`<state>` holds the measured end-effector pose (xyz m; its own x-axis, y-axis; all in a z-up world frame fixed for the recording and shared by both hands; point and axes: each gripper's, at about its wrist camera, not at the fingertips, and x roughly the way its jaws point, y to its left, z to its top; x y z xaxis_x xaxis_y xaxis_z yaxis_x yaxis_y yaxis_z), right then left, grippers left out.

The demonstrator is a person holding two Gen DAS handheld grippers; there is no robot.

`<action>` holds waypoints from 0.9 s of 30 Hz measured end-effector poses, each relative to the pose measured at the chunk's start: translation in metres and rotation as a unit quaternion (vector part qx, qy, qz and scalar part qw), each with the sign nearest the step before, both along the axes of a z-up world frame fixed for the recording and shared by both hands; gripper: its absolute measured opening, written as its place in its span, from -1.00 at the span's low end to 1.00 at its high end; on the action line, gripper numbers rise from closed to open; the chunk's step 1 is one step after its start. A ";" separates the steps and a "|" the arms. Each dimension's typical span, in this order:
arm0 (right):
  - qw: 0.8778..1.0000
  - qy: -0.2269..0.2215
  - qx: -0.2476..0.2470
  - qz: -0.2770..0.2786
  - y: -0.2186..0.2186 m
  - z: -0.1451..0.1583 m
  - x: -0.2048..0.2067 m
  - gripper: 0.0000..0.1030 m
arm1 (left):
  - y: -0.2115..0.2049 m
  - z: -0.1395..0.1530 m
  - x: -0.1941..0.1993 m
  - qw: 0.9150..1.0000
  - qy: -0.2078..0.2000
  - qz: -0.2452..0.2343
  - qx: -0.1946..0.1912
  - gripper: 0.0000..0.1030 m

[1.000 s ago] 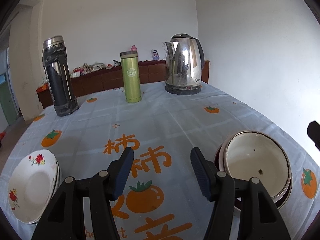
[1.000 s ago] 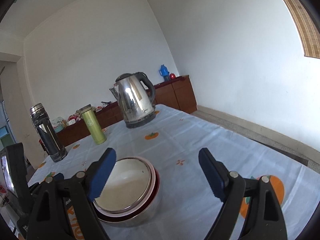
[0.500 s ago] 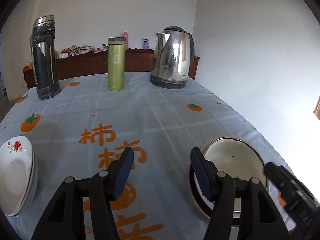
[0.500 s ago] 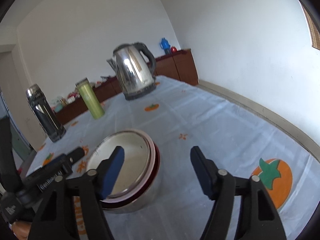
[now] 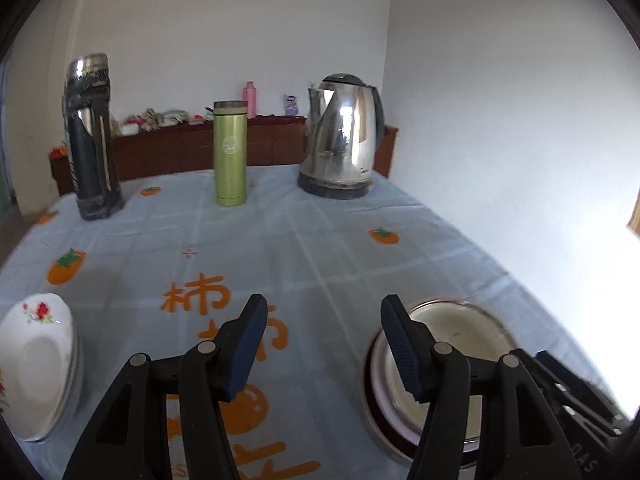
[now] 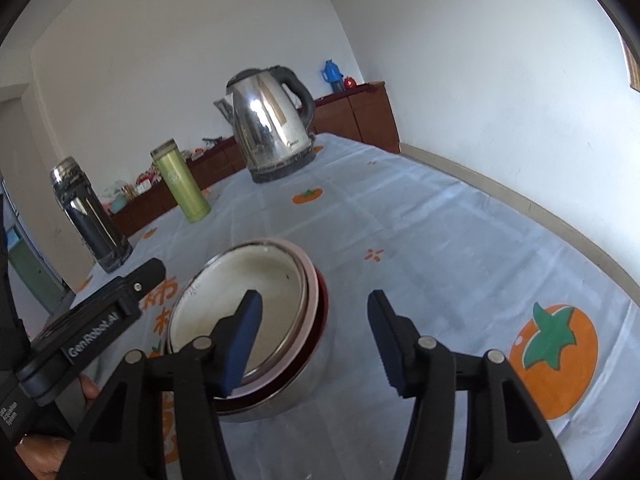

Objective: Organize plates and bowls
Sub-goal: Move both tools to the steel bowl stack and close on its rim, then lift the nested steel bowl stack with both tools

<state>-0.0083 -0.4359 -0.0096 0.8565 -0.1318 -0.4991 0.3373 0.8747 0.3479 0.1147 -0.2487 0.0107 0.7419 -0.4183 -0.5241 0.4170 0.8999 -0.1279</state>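
Here a persimmon-print tablecloth (image 5: 320, 248) meets white walls (image 5: 500, 100).

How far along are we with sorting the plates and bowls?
Done: the bowls sit nested and the plates are stacked, each pile apart on the table. In hand: nothing; the right gripper is closing astride the bowls' rim, and the left gripper is empty. Left: any moving.

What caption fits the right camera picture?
Right gripper closing around the rim of stacked round metal bowls on a persimmon-print tablecloth.
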 end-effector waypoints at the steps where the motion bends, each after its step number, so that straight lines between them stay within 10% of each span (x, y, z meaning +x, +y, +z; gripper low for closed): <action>1: 1.000 -0.002 0.001 -0.001 0.000 0.001 0.000 0.09 | 0.001 0.001 0.001 1.000 0.007 -0.008 -0.009 0.20; 27: 0.999 0.030 0.010 0.024 0.008 -0.012 0.016 -0.14 | -0.028 -0.041 0.010 0.996 0.058 -0.021 0.066 0.20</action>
<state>0.0073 -0.4274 -0.0214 0.8295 -0.0803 -0.5527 0.3162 0.8833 0.3461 0.1249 -0.2770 -0.0299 0.6568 -0.3705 -0.6568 0.4445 0.8938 -0.0597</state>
